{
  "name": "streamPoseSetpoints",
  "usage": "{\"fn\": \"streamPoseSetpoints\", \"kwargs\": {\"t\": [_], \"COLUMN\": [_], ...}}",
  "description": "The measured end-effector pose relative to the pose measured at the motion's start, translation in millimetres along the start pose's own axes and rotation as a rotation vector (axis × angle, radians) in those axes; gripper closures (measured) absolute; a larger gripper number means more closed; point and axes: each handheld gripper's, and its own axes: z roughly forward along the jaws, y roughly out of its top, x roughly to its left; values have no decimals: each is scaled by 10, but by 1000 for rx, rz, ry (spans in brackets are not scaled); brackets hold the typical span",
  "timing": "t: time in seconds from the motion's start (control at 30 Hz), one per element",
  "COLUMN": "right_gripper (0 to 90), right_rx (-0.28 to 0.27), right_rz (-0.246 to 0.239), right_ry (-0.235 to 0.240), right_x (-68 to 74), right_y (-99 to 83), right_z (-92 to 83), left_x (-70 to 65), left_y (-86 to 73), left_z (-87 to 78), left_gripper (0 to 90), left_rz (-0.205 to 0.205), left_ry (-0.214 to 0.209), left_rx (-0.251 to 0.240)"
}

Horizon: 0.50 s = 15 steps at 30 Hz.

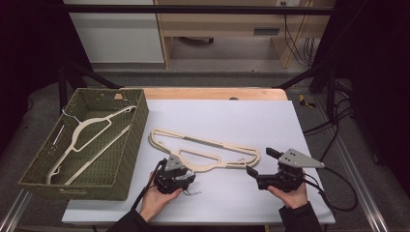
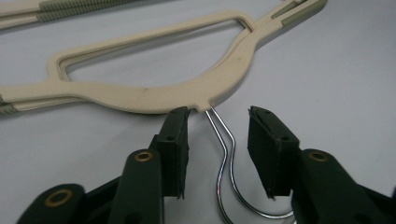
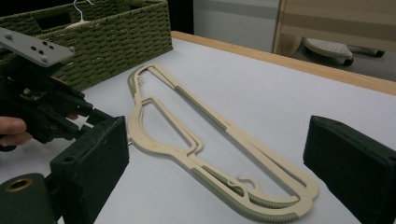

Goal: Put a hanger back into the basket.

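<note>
**Left gripper lined up on the hanger's wire hook**

A cream plastic hanger (image 1: pixel 205 150) lies flat on the white surface (image 1: pixel 232 116), toward its near edge and just right of the green woven basket (image 1: pixel 133 145), which stands at the left edge and holds another hanger (image 1: pixel 80 137). The flat hanger's long axis runs from the basket side across toward the right, and its neck faces the near edge, so the metal hook (image 2: pixel 224 158) points back at the person.

That hook is what the next move turns on. In the left gripper view the left gripper (image 2: pixel 218 135) has its jaws apart with the wire stem running between them, the left pad just touching the hanger's neck and the right pad standing clear of the wire. The gripper holds nothing yet. It points straight along the hook's stem, so squeezing the jaws together looks like all that is needed to take hold.

The right gripper (image 1: pixel 257 163) hovers near the hanger's right end, its jaws wide open and empty, with the hanger's ribbed shoulder (image 3: pixel 261 205) lying ahead between them. The left hand is clearly the nearer to the hook; the right seems placed to steady or lift the far end.
</note>
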Motion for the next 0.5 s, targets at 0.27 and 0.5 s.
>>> {"fn": "streamPoseSetpoints", "kwargs": {"t": [0.27, 0.5], "right_gripper": [74, 75], "right_rx": [-4, -2], "right_rz": [3, 3], "right_ry": [4, 5], "right_x": [0, 3], "right_y": [3, 2], "right_z": [-5, 0], "left_x": [-33, -56], "left_y": [-13, -4], "left_z": [96, 108], "left_gripper": [731, 790], "left_rz": [-38, -58], "left_ry": [12, 12], "left_rx": [22, 30]}}
